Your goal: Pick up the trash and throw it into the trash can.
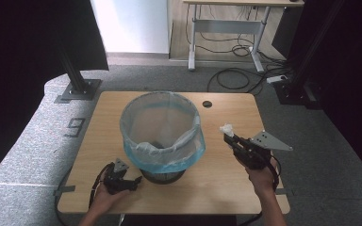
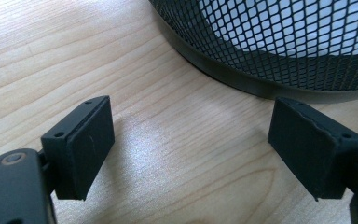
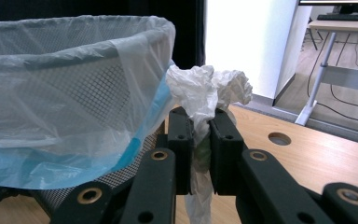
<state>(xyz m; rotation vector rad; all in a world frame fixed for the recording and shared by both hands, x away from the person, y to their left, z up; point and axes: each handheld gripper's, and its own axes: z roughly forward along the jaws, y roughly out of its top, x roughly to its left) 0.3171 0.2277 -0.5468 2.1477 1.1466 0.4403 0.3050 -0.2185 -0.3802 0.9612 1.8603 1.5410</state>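
A black mesh waste bin (image 1: 162,132) lined with a clear and blue plastic bag stands in the middle of the wooden table (image 1: 235,117). My right gripper (image 1: 228,136) is held above the table to the right of the bin, shut on a crumpled white tissue (image 1: 226,128). In the right gripper view the tissue (image 3: 207,91) sticks up from between the jaws, close beside the bin's bag-covered rim (image 3: 74,42). My left gripper (image 1: 136,181) lies low on the table at the bin's front left, open. Its pads (image 2: 86,140) frame bare wood just short of the bin's base (image 2: 261,84).
A round cable hole (image 1: 207,104) is in the table's far right part. Grey carpet surrounds the table. Black frame posts (image 1: 75,70) stand at the far left and right, and a desk with cables (image 1: 235,47) is farther back.
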